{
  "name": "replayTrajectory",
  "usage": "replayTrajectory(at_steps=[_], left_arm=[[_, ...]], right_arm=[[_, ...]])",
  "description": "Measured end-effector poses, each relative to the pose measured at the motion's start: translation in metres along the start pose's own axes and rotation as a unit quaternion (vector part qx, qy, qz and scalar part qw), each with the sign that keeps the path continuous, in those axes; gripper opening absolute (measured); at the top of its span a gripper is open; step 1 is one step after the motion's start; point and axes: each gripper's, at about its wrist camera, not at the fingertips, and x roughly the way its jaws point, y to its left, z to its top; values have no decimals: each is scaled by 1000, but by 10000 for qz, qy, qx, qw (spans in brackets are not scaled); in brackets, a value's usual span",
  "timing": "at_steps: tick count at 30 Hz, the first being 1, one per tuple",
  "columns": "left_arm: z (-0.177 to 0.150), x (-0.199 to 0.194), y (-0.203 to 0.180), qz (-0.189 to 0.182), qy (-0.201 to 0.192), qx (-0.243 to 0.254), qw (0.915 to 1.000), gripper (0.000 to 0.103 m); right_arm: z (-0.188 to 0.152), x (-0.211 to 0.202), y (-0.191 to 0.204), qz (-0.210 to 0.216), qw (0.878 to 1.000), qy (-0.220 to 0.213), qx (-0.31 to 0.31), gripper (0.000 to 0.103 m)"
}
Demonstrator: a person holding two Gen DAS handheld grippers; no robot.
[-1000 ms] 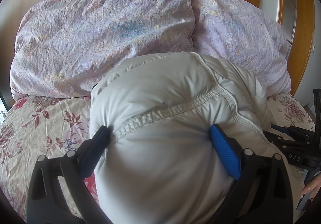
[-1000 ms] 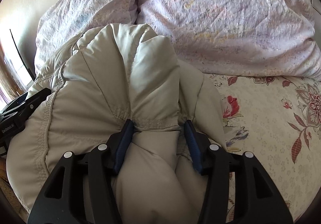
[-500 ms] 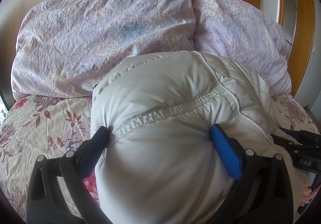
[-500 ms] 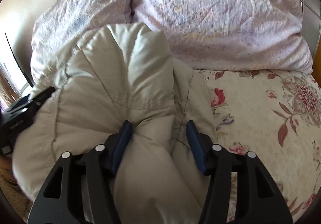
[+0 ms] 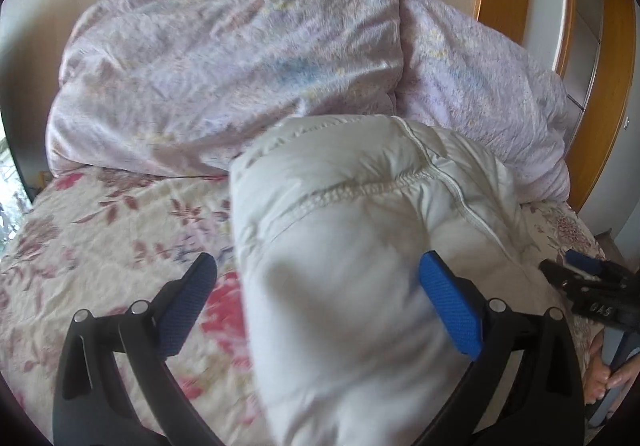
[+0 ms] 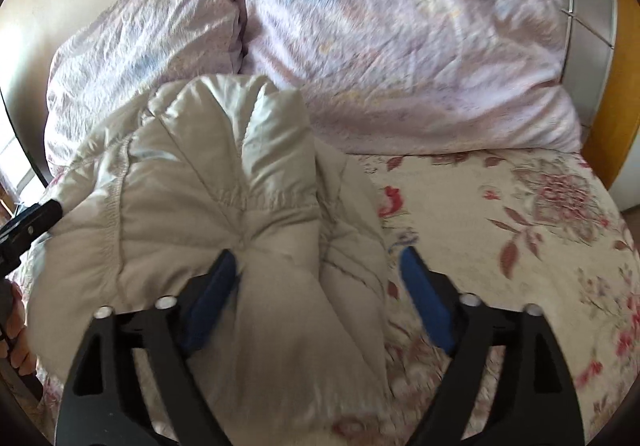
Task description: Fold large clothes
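Left wrist view: my left gripper (image 5: 316, 286) and right gripper (image 6: 318, 286) are both spread wide. My puffy jacket (image 5: 360, 246) looks soft and squishy; I'd grab its stitched seam.

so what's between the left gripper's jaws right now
The puffy off-white quilted jacket bulges up between the left gripper jaws in the left wrist view; a strip of floral bedsheet shows beside its left jaw.

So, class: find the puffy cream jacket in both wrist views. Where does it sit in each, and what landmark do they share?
Left wrist: the jacket fills centre and lower right.
Right wrist: it fills centre-left.
Shared landmark: the lilac pillows behind it.
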Motion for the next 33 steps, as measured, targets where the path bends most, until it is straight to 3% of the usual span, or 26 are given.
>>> replayTrajectory(at_steps=[3,9,19,33], left_arm=[[-8,-25,-1,100,-94,76,9999,101],[-27,-79,-6,85,-254,119,9996,101],[-76,-116,-15,260,446,102,9986,101],[-110,-142,-36,106,880,77,9960,101]], right_arm=[[-6,-22,2,-82,9999,-135,-44,101],[-24,-60,14,-583,9980,-71,-235,102],[-64,-108,21,-129,9991,160,-359,102],[-101,-135,22,303,9979,528,-210,102]])
